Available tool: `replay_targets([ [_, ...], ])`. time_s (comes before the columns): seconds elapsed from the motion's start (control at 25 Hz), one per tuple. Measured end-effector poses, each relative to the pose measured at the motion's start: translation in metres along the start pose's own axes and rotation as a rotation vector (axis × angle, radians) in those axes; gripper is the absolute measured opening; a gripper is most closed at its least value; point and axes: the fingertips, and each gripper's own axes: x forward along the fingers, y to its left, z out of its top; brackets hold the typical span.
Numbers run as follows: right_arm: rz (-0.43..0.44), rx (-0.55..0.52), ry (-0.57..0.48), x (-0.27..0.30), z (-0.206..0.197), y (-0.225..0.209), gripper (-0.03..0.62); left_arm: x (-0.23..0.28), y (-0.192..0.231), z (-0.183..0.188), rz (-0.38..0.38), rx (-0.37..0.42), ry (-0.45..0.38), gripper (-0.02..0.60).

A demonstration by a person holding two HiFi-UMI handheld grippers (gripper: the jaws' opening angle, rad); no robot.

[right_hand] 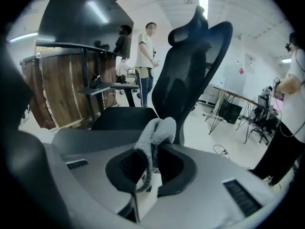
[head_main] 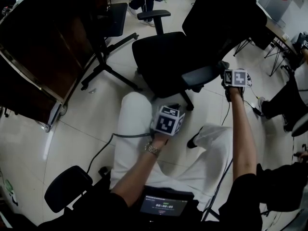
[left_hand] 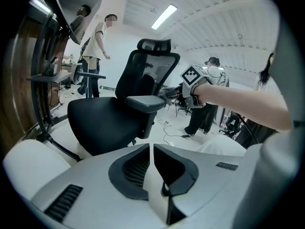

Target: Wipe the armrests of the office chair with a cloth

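Two grippers | your left gripper (left_hand: 151, 151): jaws together, nothing between them, apart from the office chair (head_main: 166, 57) | your right gripper (right_hand: 151, 163): clamped on the grey cloth (right_hand: 155, 132), at the armrest (left_hand: 144, 100) | cloth on armrest: possibly touching, hidden from overhead.

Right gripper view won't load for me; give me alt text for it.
The right gripper is shut on a fluffy grey cloth that sticks up above its jaws. Beyond stands the tall-backed black office chair, with people standing in the background.
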Motion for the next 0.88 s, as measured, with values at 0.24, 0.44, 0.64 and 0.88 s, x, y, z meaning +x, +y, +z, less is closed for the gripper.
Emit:
replay_targets([
  [0.24, 0.064, -0.077, -0.058, -0.002, -0.009, 0.056, 0.041, 0.002, 0.003, 0.001, 0.004, 0.0, 0.0, 0.027],
  [0.44, 0.243, -0.114, -0.123, -0.026, -0.017, 0.131, 0.041, 0.004, -0.002, 0.001, -0.009, -0.012, -0.01, 0.027],
  [0.64, 0.448, -0.189, -0.136, -0.059, -0.032, 0.215, 0.041, 0.001, -0.006, 0.001, -0.017, -0.002, -0.008, 0.028],
  [0.88, 0.568, -0.223, -0.234, -0.086, -0.024, 0.225, 0.041, 0.001, -0.013, 0.002, -0.032, 0.002, -0.017, 0.028],
])
